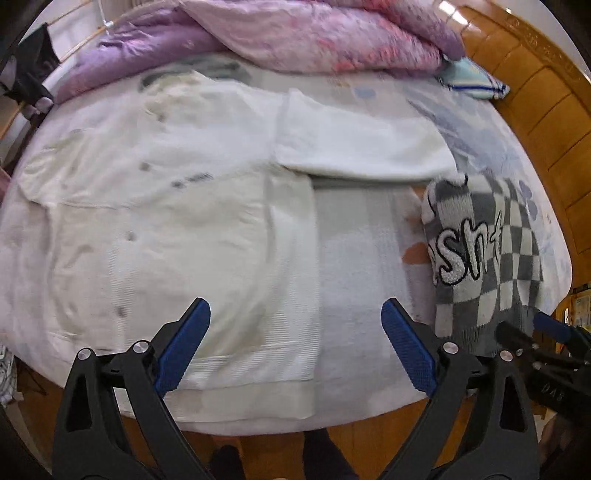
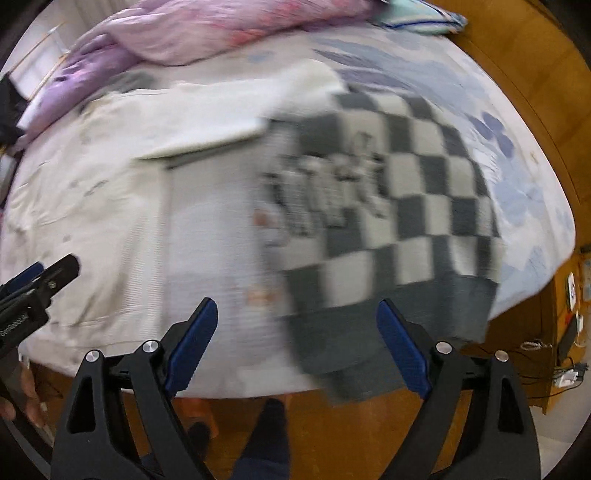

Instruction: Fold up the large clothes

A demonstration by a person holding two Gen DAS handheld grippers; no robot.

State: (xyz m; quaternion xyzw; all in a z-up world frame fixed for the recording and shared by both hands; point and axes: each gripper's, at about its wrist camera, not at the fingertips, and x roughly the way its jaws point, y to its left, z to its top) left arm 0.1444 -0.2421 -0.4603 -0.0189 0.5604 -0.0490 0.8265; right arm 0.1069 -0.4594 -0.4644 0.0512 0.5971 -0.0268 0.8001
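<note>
A white garment lies spread flat on the bed, covering its left and middle part in the left wrist view. It looks like a knitted cardigan or jacket: a ribbed band runs along its lower hem near the bed's front edge, a row of small dark buttons goes down its front, and a short dark mark sits near the chest. One sleeve is folded across to the right, lying flat and smooth over the sheet. The fabric is cream-white with faint yellowish patches.

To the right of it, apart from the body of the white garment, lies a checked sweater in grey and white squares, with fluffy white letters outlined in black on its front and a plain grey hem that reaches the bed's front edge. It is blurred in the right wrist view.

The left gripper hangs above the front edge of the bed, its jaws spread wide with nothing between them. The right gripper is above the sweater's hem, jaws likewise wide apart and empty.

At the far side of the bed a pink and purple quilt is bunched up, beside a wooden headboard.
</note>
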